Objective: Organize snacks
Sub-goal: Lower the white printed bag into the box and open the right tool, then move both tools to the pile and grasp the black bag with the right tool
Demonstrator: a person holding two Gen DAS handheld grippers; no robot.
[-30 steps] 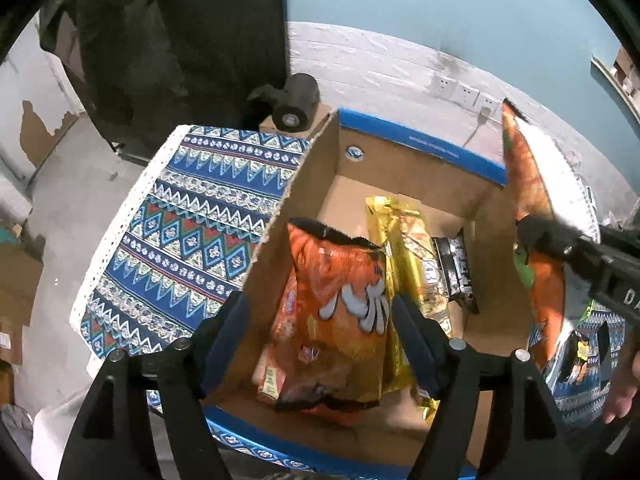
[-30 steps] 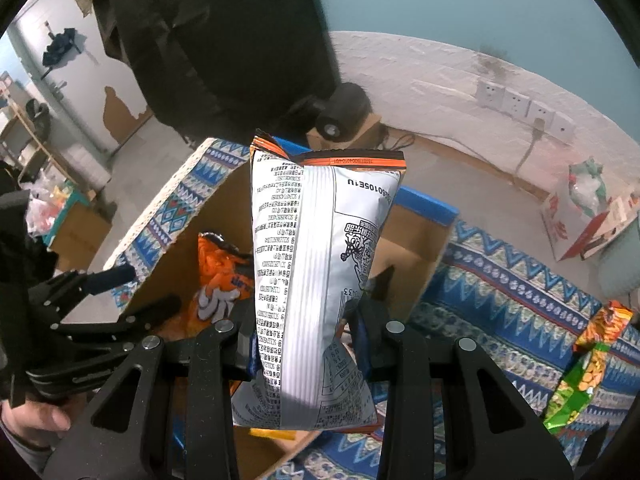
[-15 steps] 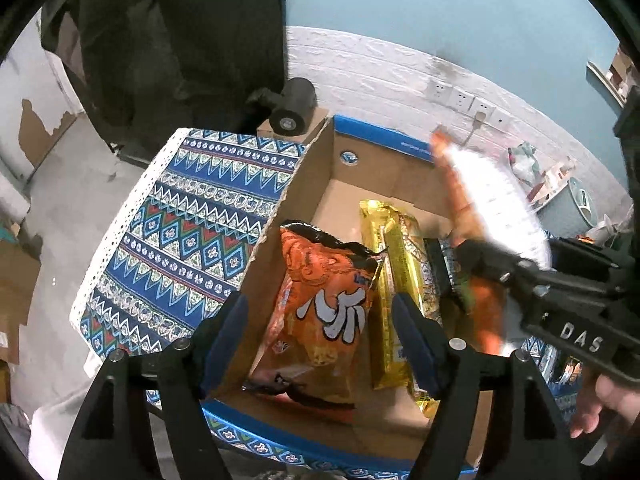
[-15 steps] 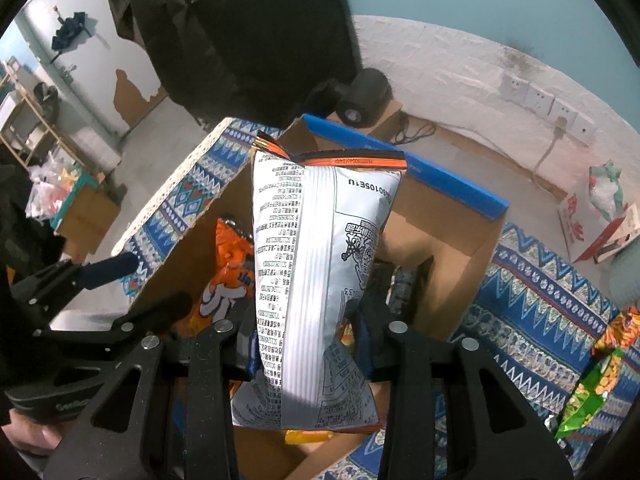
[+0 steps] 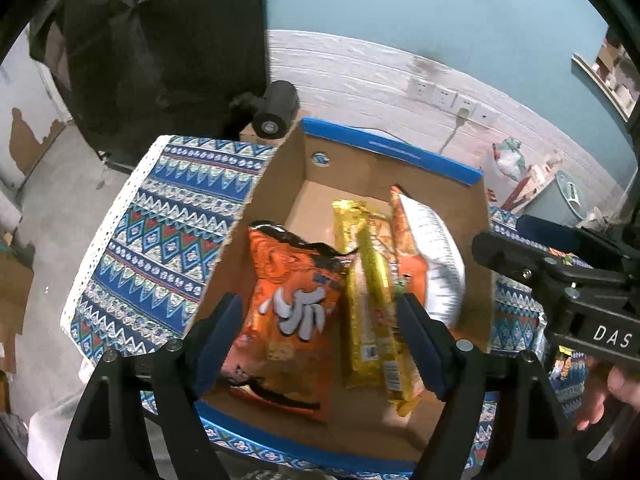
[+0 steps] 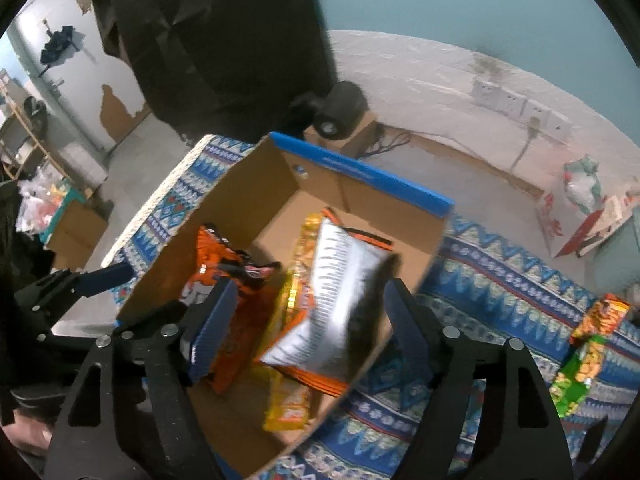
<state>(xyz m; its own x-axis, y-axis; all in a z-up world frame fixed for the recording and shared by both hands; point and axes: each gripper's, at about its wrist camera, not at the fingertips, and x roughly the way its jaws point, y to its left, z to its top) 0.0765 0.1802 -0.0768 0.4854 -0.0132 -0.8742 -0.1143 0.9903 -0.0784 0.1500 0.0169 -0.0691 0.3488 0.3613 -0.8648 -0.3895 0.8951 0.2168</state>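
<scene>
An open cardboard box [image 5: 276, 184] with a blue rim sits on a patterned blue cloth. Inside lie an orange chip bag [image 5: 288, 312] at the left, gold snack packs [image 5: 368, 292] in the middle and a silver-backed orange bag [image 5: 432, 256] at the right, blurred with motion. My left gripper [image 5: 320, 332] is open and empty above the box's near end. My right gripper [image 6: 308, 320] is open above the box, the silver-backed bag [image 6: 336, 300] loose below its fingers beside the gold packs [image 6: 292, 360] and orange bag [image 6: 224, 272].
The patterned cloth [image 5: 168, 240] covers the table. More snack packs, orange and green [image 6: 584, 356], lie on the cloth [image 6: 500, 280] to the right of the box. A black cylindrical device [image 5: 276, 110] stands behind the box. Wall sockets [image 5: 440, 94] are on the white wall.
My right gripper carried the silver-backed bag over the box, opened and let it go; the bag now drops into the box's right side. My left gripper stayed open.
</scene>
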